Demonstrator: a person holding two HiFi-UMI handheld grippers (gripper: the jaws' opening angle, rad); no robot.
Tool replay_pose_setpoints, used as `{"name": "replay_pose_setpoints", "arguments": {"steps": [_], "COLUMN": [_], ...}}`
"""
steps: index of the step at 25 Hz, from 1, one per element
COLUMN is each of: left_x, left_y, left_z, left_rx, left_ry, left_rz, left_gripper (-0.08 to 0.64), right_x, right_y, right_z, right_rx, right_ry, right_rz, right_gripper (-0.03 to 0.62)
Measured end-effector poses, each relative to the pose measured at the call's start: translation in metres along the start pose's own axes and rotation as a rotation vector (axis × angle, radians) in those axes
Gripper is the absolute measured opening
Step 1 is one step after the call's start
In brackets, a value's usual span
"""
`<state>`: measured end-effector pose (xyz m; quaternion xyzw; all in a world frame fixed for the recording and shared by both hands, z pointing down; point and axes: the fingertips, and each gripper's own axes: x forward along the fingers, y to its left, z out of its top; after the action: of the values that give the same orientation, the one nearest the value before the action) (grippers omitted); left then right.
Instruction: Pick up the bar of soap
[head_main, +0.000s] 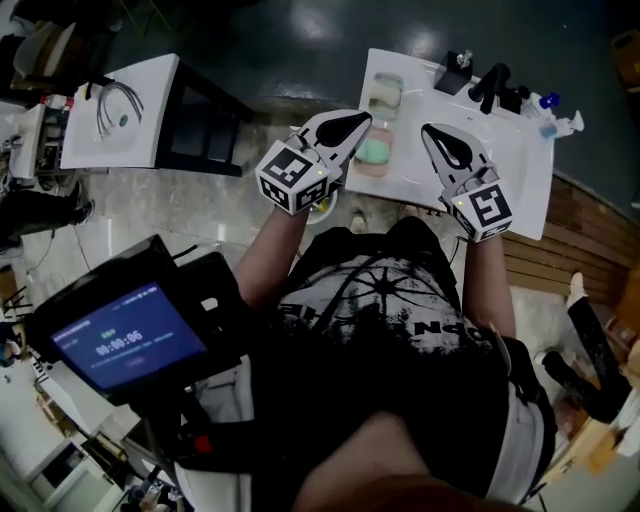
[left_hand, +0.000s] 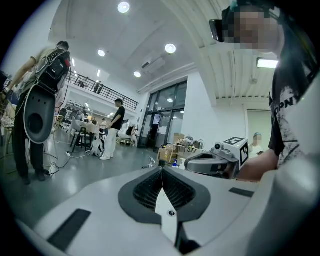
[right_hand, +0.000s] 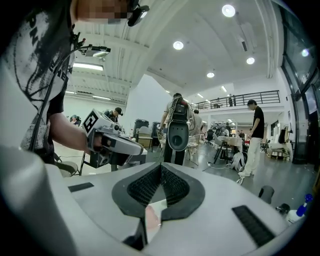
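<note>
Head view: countertop (head_main: 525, 170) with, apparently, soap (head_main: 376, 152)

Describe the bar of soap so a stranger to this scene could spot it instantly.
Find the white countertop with the black faucet. Near its left edge, beside the left hand-held gripper, lies the bar of soap on a pink dish. It is pale green, unlike the whitish container just beyond it.

Stands at white sink top (head_main: 520, 185), a gripper in each hand. Holds left gripper (head_main: 362, 120) with tip just beside green bar of soap (head_main: 376, 152) on pink dish (head_main: 369, 170); right gripper (head_main: 430, 130) near, to the soap's right, over bare white. Shows black faucet (head_main: 490, 85) and spray bottle (head_main: 558, 122) at far edge.
</note>
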<state>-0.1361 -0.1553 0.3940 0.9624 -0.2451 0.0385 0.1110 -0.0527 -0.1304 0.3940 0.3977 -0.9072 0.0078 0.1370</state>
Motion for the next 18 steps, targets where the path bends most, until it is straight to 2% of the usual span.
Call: {"name": "replay_pose_setpoints", "arguments": {"steps": [11,18], "left_x": [-0.004,-0.012], "left_y": [0.010,0.019], "left_z": [0.001,-0.017], "left_rx": [0.007,-0.054], "left_ry": [0.016,0.042], "left_rz": [0.061,0.102], "left_gripper": [0.012,0.012], "right_x": [0.017,0.031], "right_y": [-0.003,0.003], "right_z": [0.002,-0.010], "right_rx": [0.007,0.001], "right_ry": [-0.014,0.036], "right_rz": [0.128,0.179], "right_gripper": [0.015,0.015]}}
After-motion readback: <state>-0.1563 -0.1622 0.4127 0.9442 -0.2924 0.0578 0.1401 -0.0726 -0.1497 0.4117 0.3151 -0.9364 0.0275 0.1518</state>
